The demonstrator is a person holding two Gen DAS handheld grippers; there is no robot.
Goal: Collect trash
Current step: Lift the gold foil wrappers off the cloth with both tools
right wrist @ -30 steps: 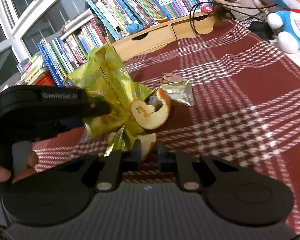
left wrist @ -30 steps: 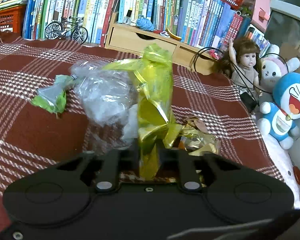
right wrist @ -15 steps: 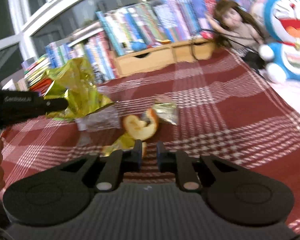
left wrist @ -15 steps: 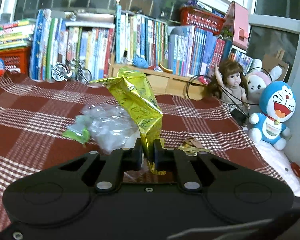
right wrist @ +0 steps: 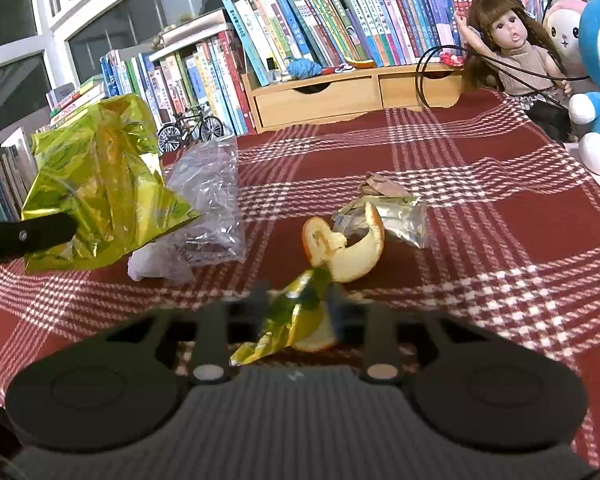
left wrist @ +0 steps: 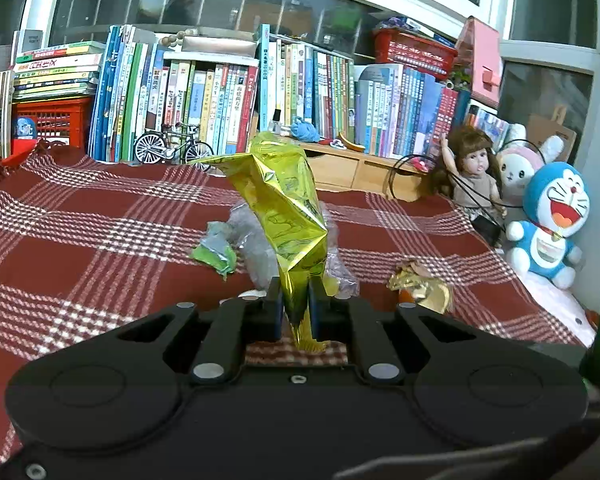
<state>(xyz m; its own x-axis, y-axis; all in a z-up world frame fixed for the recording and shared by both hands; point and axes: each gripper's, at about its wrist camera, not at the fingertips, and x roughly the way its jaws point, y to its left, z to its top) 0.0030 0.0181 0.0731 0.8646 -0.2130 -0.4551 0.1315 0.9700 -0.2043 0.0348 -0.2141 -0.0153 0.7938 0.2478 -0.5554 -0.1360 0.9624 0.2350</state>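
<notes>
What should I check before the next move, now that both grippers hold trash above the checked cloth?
1. Left gripper shut on yellow foil bag: ok.
2. Right gripper, jaws just closing, small yellow wrapper between them: ok.
3. Only the wrapper gripped: cannot tell; orange peel lies close.
4. Checked cloth cleared: not ok; clear plastic bag and silver wrapper lie there.
5. Drop place visible: not ok; no bin in view.

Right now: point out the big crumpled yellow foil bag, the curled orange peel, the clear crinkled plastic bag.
yellow foil bag (left wrist: 288,216): left wrist view, mid-body.
orange peel (right wrist: 356,258): right wrist view, pale inner curl.
clear plastic bag (right wrist: 210,196): right wrist view, centre.
</notes>
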